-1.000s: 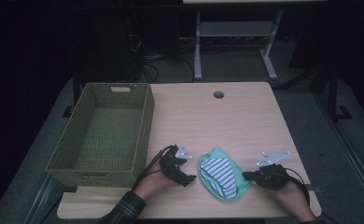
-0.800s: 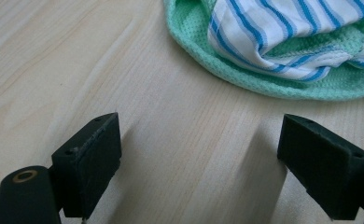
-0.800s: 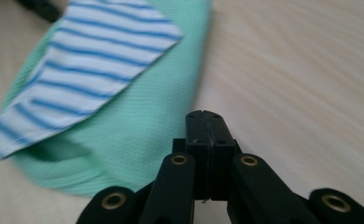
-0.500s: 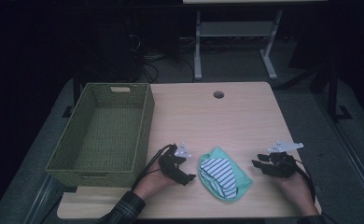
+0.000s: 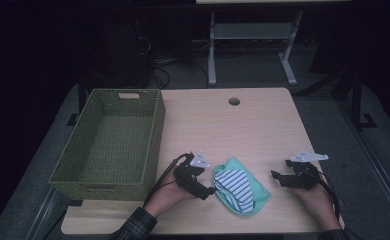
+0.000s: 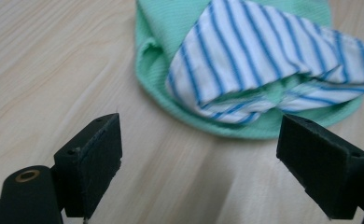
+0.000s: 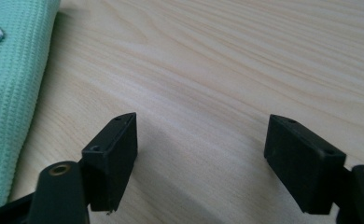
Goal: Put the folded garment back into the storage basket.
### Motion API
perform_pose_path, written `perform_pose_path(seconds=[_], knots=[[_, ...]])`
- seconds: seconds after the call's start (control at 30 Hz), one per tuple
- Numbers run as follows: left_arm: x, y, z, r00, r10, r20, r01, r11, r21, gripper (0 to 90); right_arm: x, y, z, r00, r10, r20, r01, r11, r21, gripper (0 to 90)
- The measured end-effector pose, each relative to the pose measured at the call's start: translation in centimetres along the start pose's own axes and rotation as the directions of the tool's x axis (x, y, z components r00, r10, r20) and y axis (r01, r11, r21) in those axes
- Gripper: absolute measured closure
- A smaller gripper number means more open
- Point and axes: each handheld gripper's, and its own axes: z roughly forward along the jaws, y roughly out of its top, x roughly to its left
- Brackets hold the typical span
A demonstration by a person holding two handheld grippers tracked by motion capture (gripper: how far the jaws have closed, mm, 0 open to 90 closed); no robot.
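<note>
Near the front edge of the pale wooden desk [image 5: 263,130]: a folded mint-green waffle cloth [image 5: 250,200] with a blue-and-white striped cloth [image 5: 235,186] on top, flat between both hands. Left claw [image 5: 209,190] spread wide, empty, tips just beside the bundle's edge, probably lined up to pinch it. Right claw [image 5: 279,175] likewise wide and empty, resting apart over bare wood. Woven green rectangular basket [image 5: 150,135] open at far left, likely the destination.

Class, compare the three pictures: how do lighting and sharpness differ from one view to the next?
High view: dim, surroundings nearly black, table lit softly. Left gripper view: bright, striped cloth fairly sharp, near jaws soft. Right gripper view: bright, wood grain clear, green cloth weave visible.
</note>
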Motion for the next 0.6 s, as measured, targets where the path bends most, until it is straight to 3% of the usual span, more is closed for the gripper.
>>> perform_pose_path(seconds=[0.37,0.6], knots=[[-2.1,1.8,0.8,0.9989,0.037,0.027,-0.037,0.9992,-0.012,13.5,-0.1,0.0,0.1,0.9998,0.013,0.014,-0.014,1.0,0.011,19.3],[-3.6,2.7,2.2,0.9949,0.08,0.062,-0.081,0.9967,0.012,13.5,-0.1,0.0,0.1,0.9998,0.014,0.015,-0.015,1.0,0.011,19.1]])
